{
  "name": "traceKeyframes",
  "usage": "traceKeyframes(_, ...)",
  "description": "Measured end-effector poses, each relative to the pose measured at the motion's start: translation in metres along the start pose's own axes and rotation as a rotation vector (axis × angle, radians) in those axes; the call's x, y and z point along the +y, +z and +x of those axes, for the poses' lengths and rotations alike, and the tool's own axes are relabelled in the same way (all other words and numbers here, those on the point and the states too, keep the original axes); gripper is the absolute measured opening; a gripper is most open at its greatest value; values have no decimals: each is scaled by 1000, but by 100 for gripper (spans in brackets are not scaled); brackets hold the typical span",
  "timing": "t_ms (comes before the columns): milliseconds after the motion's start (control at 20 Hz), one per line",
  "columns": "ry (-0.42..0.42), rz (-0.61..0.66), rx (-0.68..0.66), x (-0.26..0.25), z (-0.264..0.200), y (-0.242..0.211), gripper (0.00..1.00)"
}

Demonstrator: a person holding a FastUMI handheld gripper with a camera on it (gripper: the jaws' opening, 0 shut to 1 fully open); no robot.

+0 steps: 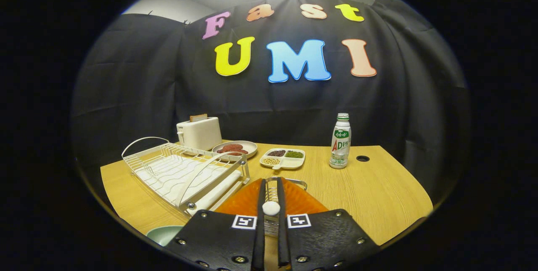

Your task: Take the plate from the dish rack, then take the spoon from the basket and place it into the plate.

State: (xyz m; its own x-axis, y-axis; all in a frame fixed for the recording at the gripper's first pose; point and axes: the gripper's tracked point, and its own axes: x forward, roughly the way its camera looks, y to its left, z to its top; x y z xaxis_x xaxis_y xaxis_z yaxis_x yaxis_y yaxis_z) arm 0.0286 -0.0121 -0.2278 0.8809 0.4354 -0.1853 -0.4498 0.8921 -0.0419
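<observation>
On the desk (378, 191), the hand-held gripper (271, 187) points level, fingers nearly together around a white-tipped spoon (271, 208) above the orange basket (302, 199). The dish rack (185, 170) sits just left; a green plate (164, 234) lies beside the gripper.

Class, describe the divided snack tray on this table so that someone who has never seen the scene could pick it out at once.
Start at the white dish rack on the wooden table. Just past its far end sits a round plate of reddish food, and beside that, towards the bottle, is the snack tray. Only it has compartments, holding dark, green and pale bits.
</observation>
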Motion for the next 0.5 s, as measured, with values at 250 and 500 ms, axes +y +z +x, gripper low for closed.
traceKeyframes(250, -24, 21, 54, -5, 3, 9, 7)
traceKeyframes(500, -32, -13, 64, -10, 1, 36, 7)
